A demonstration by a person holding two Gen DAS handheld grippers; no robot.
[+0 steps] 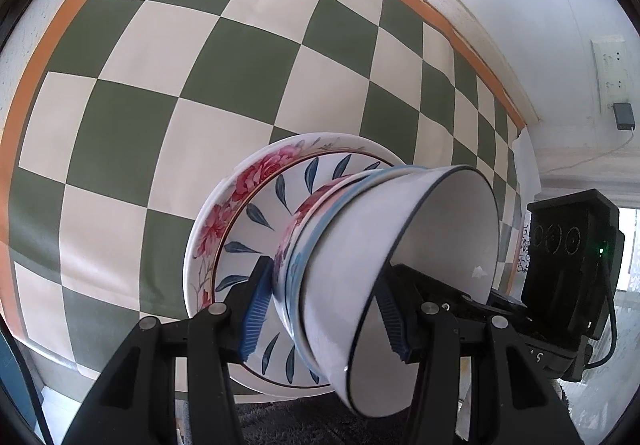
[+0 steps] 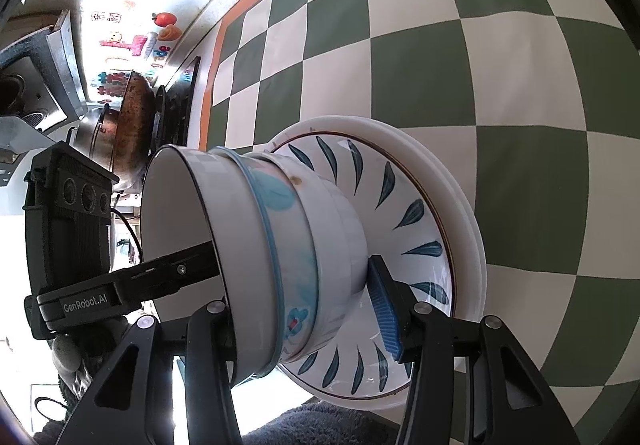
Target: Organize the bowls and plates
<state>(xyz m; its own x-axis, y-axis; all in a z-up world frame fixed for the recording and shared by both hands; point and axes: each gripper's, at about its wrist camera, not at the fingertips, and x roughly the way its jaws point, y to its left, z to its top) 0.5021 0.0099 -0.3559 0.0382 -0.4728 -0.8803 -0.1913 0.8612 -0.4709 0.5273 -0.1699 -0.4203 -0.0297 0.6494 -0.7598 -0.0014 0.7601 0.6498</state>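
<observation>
Three nested bowls stand on a blue-leaf plate [image 1: 256,221] [image 2: 404,205], which lies on a red-flowered plate [image 1: 224,229] [image 2: 468,221]. The plain white bowl with a dark rim [image 1: 360,265] [image 2: 236,229] sits inside a blue-rimmed bowl [image 2: 288,245], and that one inside a pink-flowered bowl [image 1: 298,221] [image 2: 340,237]. My left gripper [image 1: 324,285] is shut on the bowl stack's wall, one pad [image 1: 256,309] outside and the other inside the white bowl. From the opposite side my right gripper [image 2: 300,285] is shut on the same stack, its blue pad [image 2: 384,309] outside and its other finger hidden inside.
The plates rest on a green-and-cream checked cloth [image 1: 168,93] [image 2: 500,65] with an orange border. A dark mat [image 1: 304,421] lies at the near edge. A wok [image 2: 132,125] and stove [image 2: 176,101] stand far left. A wall socket [image 1: 610,73] is at the right.
</observation>
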